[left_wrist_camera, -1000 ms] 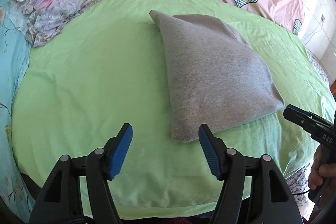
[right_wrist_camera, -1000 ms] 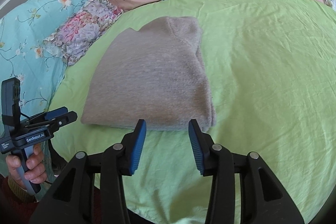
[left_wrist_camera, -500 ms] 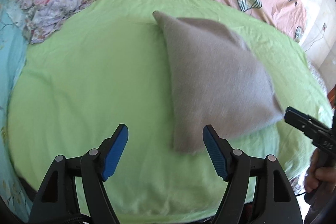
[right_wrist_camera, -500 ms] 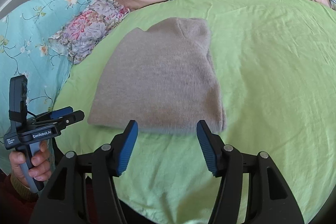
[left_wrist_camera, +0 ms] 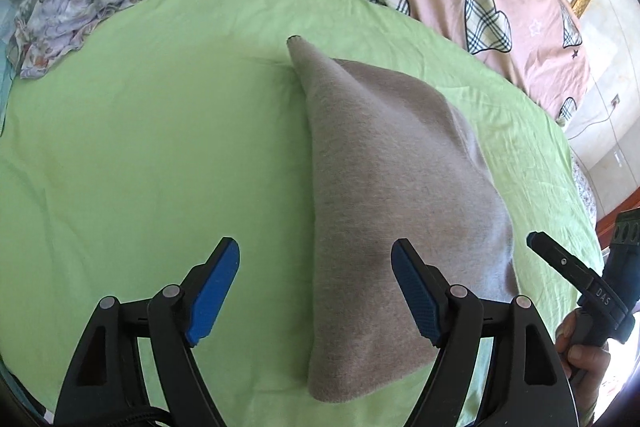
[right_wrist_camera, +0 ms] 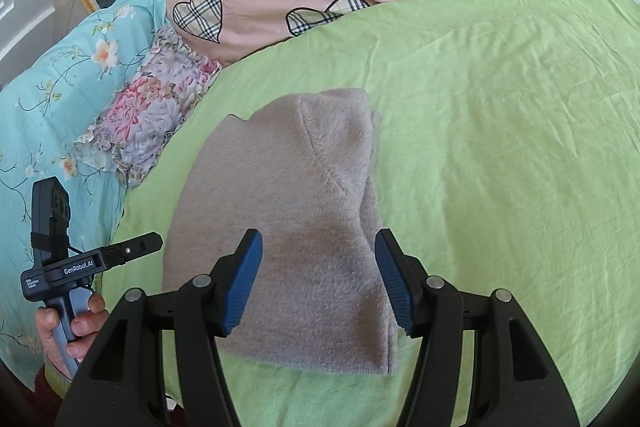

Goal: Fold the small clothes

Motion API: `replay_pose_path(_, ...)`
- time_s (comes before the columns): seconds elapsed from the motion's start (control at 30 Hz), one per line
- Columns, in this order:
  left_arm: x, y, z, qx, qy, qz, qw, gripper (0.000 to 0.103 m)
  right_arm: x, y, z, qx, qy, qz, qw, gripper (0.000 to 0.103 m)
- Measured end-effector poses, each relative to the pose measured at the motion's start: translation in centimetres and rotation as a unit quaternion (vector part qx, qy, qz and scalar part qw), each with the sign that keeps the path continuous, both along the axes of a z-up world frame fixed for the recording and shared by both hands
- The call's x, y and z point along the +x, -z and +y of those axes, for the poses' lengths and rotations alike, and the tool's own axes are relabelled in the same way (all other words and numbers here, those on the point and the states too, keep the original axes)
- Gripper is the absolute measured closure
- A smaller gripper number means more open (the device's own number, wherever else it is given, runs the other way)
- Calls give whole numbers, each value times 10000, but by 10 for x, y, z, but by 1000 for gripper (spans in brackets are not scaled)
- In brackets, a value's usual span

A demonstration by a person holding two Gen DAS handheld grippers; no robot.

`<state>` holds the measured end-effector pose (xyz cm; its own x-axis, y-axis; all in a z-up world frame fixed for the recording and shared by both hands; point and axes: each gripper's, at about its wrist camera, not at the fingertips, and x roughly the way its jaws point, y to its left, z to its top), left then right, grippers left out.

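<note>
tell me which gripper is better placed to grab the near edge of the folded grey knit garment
Right, probably. The right gripper is open astride the folded grey knit garment above its near edge. The left gripper is open too, but only its inner finger overlaps the garment's corner.

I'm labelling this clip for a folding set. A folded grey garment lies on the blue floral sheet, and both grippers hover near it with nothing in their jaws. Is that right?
Not quite. The folded grey garment lies on the green sheet, not the blue floral bedding, which sits off to the side; the right wrist view shows this. The rest holds: the left gripper and right gripper are near it, holding nothing.
</note>
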<state>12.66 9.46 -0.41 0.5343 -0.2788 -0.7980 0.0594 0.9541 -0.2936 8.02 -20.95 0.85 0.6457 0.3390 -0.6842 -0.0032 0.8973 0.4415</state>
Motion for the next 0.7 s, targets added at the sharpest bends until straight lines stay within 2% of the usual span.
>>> replay_pose_path(0.23,-14,3,-1,177,-81,-43,9998,24,-5,8,0,-128,-6,154,9998,42)
replay_pose_path(0.3,-21,1,-3,297,-73,-108,9995,24,-10,5,3,-251,-68,101,9996,37)
replay_pose_path(0.37,-30,0,-8,495,-37,-182,9986,23,-16,2,7,-385,-142,26,9992,27)
replay_pose_path(0.47,-40,-1,-17,769,-36,-262,9967,22,-22,-1,15,-657,-209,-14,9976,20)
replay_pose_path(0.7,-62,1,-42,1234,135,-458,9912,21,-28,1,29,-902,-204,3,9957,16)
